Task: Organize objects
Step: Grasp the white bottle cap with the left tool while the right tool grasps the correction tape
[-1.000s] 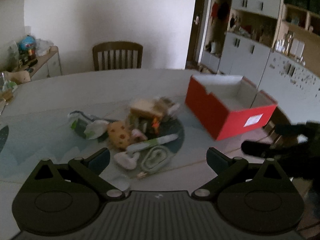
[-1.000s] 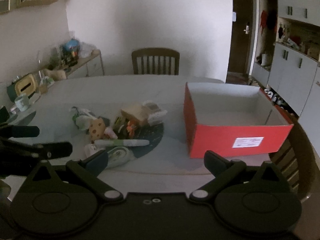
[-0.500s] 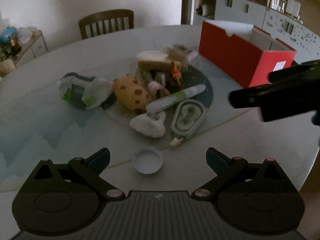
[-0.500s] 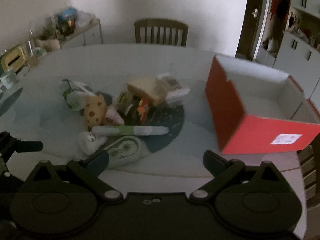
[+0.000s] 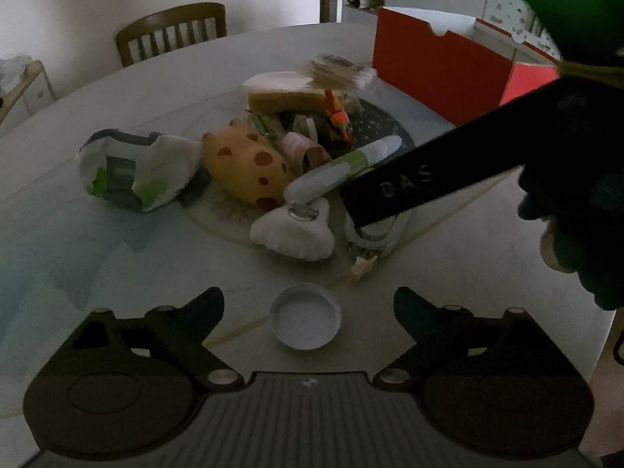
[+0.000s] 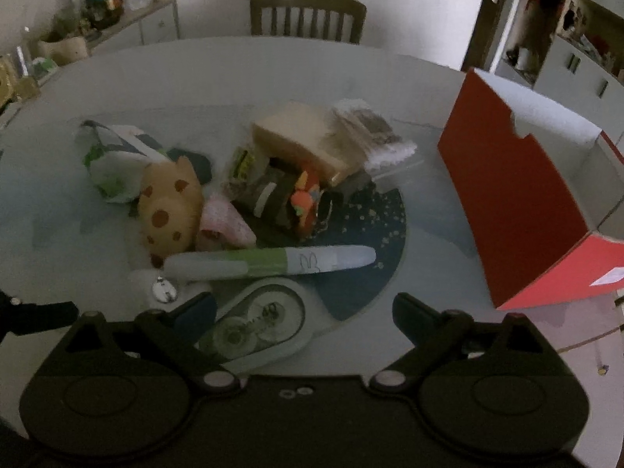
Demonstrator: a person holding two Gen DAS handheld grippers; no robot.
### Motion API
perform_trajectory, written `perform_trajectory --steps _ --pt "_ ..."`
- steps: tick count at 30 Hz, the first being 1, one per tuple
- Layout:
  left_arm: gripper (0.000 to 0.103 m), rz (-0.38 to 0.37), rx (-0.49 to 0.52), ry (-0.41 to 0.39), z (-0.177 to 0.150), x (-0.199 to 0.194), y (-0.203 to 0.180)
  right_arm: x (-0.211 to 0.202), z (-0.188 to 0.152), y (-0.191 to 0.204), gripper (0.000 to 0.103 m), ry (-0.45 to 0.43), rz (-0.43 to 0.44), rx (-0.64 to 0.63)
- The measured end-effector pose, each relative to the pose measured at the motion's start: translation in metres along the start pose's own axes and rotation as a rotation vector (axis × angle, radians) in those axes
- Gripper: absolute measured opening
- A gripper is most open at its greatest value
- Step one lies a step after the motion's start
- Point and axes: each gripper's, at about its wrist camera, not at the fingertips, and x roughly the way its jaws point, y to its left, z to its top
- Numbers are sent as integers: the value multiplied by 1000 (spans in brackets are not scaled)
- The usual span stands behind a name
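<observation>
A pile of small things lies mid-table: a green-and-white tube (image 6: 269, 263), a clear correction-tape dispenser (image 6: 257, 323), a yellow spotted plush (image 5: 249, 167), a white plush (image 5: 292, 234), a crumpled white-green bag (image 5: 136, 171) and a tan block (image 5: 288, 95). My left gripper (image 5: 308, 304) hovers low with a white bottle cap (image 5: 305, 321) between its closing jaws, and the pads are not touching it. My right gripper (image 6: 304, 304) is also closing, with the tape dispenser between its jaws but untouched. One of its fingers (image 5: 429, 179) crosses the left wrist view.
An open red box (image 6: 514, 202) with a white inside stands right of the pile. A round dark mat (image 6: 370, 241) lies under part of the pile. A wooden chair (image 6: 308, 15) stands behind the table (image 5: 117, 265), and cabinets line the walls.
Both grippers have come down and closer to the pile. The cap now sits between the left fingers. The right gripper has slid left over the tape dispenser.
</observation>
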Motion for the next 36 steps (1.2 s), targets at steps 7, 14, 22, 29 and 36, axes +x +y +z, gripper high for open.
perform_trajectory --steps 7,14,22,29,36 --pt "81 -17 18 10 -2 2 5 12 3 0 96 40 -16 52" --pt "67 -22 11 34 -5 4 10 9 -2 -5 93 57 21 71" --pt "53 -16 14 29 -6 2 11 -2 -8 -23 64 70 103 124" --pt "52 -16 20 34 -6 1 11 8 9 -16 64 136 104 218" --pt "52 -10 37 28 -7 1 9 17 12 2 74 161 54 205"
